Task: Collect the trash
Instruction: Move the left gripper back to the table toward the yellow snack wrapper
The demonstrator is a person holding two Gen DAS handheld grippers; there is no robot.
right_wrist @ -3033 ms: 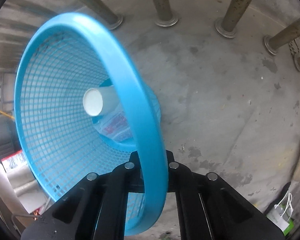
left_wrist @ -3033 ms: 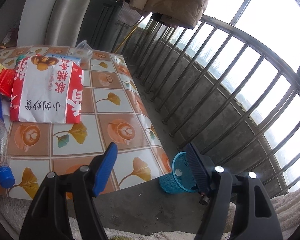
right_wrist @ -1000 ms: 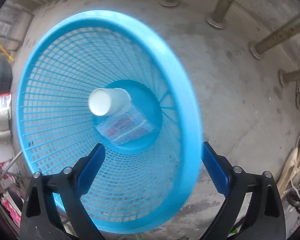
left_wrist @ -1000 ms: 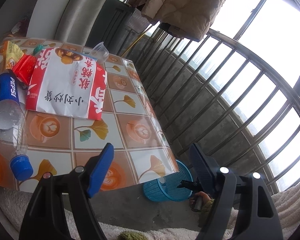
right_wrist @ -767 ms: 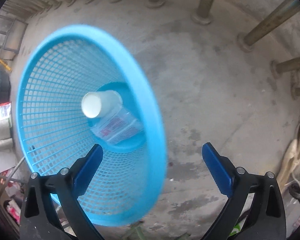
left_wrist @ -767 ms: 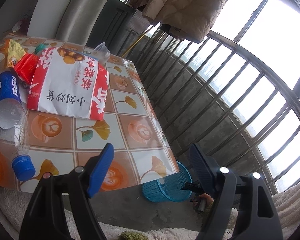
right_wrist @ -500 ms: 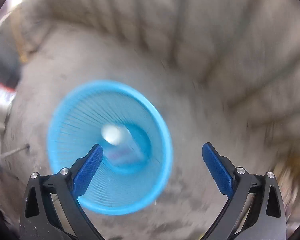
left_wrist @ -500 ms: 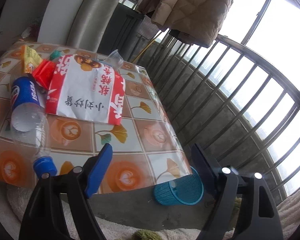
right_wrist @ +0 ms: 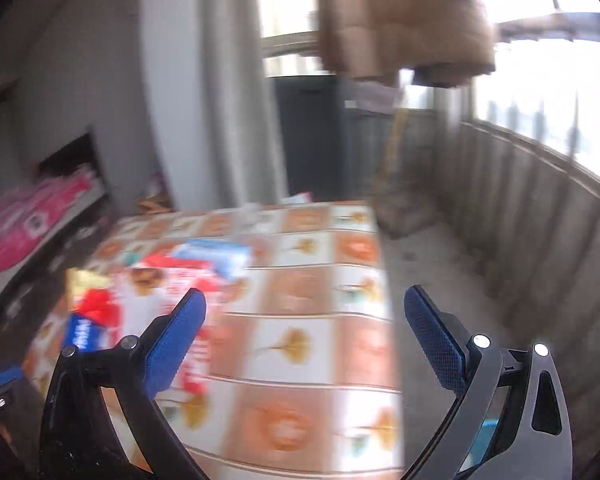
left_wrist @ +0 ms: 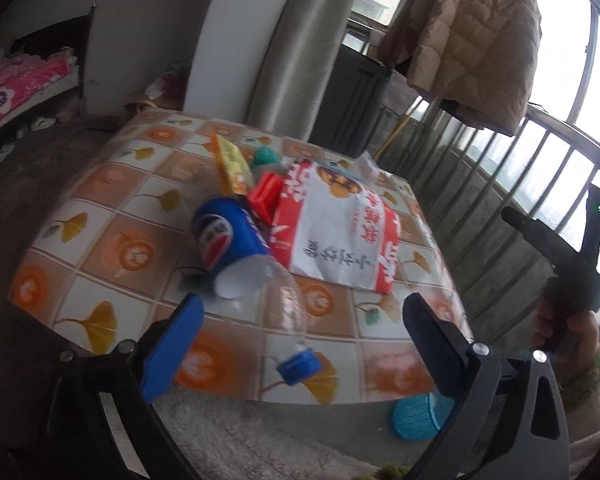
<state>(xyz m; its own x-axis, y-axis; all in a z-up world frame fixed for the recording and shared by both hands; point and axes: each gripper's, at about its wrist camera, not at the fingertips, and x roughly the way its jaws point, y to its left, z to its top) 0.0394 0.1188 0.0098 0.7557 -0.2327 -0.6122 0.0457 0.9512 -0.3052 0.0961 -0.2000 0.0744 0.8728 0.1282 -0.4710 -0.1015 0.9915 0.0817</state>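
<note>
**Trash spread on one patterned table, basket on the floor**

One table (left_wrist: 112,248), covered in a ginkgo-leaf cloth, is seen bearing the trash. One large red-and-white bag (left_wrist: 336,228) printed with Chinese characters lies near the middle. One clear bottle (left_wrist: 244,268) with a blue Pepsi label is laid touching the bag, its blue cap toward the near edge. One yellow packet (left_wrist: 230,166) and one red wrapper (left_wrist: 266,196) are seen behind.

One blue basket (left_wrist: 416,416) is set on the floor below the table's near right corner.

Bare cloth is left along the near and left edges.

The left gripper (left_wrist: 300,332) has just been opening and is spread wide over the bottle's neck, not pressing on it. The right gripper (right_wrist: 304,328) is released, empty.
</note>
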